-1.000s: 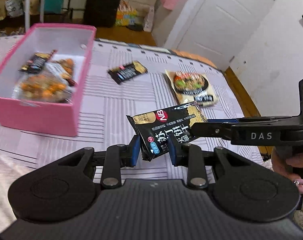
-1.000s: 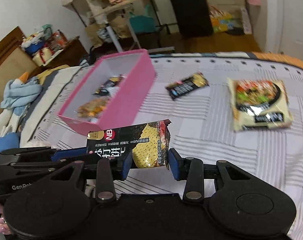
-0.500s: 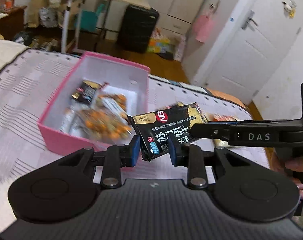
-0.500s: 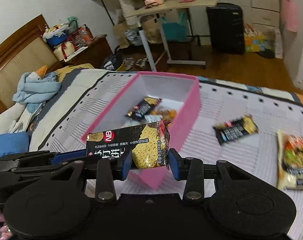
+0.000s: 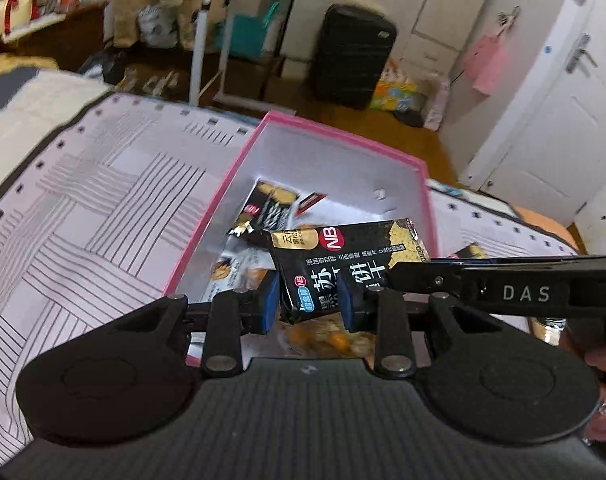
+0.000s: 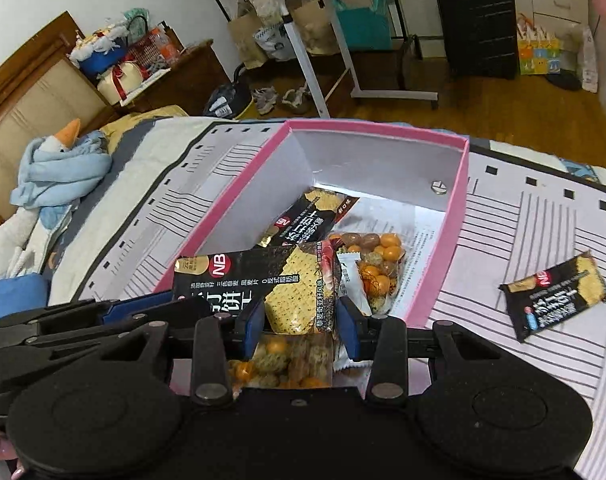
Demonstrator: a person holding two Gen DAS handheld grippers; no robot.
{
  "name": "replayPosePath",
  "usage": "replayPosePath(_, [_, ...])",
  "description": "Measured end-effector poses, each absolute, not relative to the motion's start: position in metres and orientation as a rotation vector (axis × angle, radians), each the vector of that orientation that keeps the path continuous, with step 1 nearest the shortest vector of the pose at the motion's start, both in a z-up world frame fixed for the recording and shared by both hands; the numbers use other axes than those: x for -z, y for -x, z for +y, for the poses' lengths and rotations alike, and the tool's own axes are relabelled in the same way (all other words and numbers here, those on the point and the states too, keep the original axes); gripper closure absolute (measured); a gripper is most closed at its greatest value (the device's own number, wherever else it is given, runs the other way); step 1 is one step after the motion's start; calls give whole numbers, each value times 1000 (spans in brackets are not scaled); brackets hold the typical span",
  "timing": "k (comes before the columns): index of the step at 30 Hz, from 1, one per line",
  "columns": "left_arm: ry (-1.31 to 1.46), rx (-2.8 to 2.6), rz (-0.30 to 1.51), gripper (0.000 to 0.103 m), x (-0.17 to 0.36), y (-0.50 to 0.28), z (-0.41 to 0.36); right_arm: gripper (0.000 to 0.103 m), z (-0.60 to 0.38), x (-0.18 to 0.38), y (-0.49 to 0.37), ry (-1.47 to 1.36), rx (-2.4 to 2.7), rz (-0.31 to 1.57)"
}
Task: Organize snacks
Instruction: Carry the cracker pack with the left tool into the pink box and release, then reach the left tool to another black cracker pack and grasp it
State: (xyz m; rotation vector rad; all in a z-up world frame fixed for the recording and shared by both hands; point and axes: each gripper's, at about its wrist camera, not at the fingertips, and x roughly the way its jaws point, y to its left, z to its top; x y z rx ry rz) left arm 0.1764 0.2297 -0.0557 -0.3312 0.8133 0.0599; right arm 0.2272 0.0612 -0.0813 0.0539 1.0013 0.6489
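Left tongs [image 5: 308,304] clamped, right tongs [image 6: 299,322] gripping, jaws just easing wider; both pitched downward.

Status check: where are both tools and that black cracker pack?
Both tools shut on black cracker pack, one per end. Pack over pink box. Snack bags lie beneath.

The pink box [image 6: 443,240] is open-topped, its near half crowded with snack packets [image 6: 379,264], the far end bare.

Both wrist fisheyes look steeply down along own jaws, close above open pink cardboard box [image 5: 207,216] [image 6: 443,248] on striped bed [image 5: 83,208]. Left view faces from box's left, right view from right; both share box interior.
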Motion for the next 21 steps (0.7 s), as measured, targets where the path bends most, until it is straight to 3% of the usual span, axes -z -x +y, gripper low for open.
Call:
replayPosePath(3, [326, -74, 831, 71, 64, -187, 235, 55, 63, 86, -227, -48, -636, 999])
replayPosePath(4, [334, -80, 838, 58, 66, -189, 235, 54, 63, 85, -224, -39, -634, 990])
replayPosePath(5, [335, -80, 838, 53, 67, -189, 234, 51, 61, 82, -220, -28, -629, 979])
replayPosePath(10, [299, -94, 799, 41, 58, -177, 222, 47, 40, 50, -203, 45, -635, 912])
replayPosePath(21, [244, 41, 777, 41, -5, -144, 185, 46, -47, -15, -163, 98, -587, 806])
